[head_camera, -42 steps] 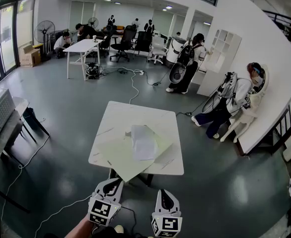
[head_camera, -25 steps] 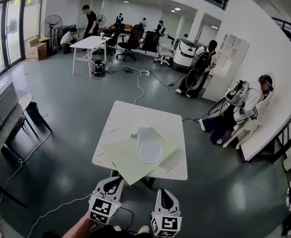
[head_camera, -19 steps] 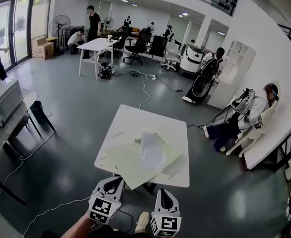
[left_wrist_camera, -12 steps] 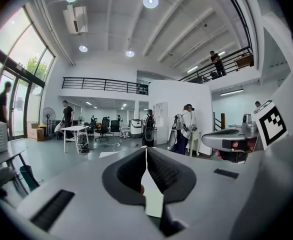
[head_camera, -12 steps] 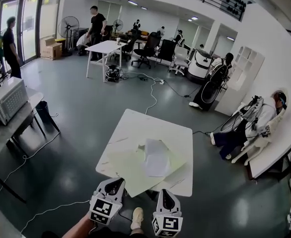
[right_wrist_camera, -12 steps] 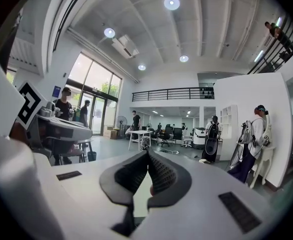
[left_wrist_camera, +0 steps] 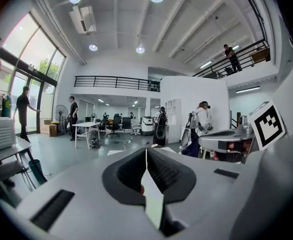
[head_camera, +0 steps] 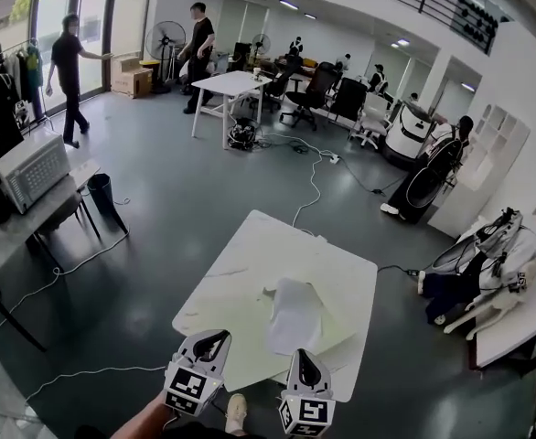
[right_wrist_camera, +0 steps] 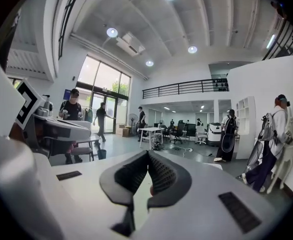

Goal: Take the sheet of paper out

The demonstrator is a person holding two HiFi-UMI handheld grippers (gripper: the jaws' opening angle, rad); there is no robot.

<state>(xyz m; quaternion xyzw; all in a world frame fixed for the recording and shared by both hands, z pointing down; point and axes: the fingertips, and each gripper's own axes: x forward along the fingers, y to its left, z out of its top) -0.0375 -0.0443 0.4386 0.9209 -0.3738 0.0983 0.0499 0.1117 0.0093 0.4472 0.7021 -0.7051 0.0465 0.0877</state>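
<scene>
A white table point(head_camera: 277, 245) stands ahead on the grey floor. A pale yellow-green folder point(head_camera: 236, 337) lies open on its near part, one corner hanging over the near edge. On the folder rests a crumpled white sheet of paper point(head_camera: 294, 314). My left gripper point(head_camera: 215, 337) and right gripper point(head_camera: 301, 357) hover side by side short of that edge, apart from the folder and paper. Both are shut with nothing between their jaws. In the left gripper view the left gripper point(left_wrist_camera: 146, 149) has its pads pressed together, as has the right gripper point(right_wrist_camera: 148, 153) in its own view.
A grey box point(head_camera: 32, 167) sits on a side table at the left, with a dark bin point(head_camera: 101, 193) and a floor cable point(head_camera: 58, 277) beside it. A seated person point(head_camera: 487, 263) is at the right. People stand by a far white table point(head_camera: 231, 85).
The table with folder and paper has come nearer and now lies just beyond both grippers. More of the room's left side and its standing people have come into view. Both grippers stay shut.
</scene>
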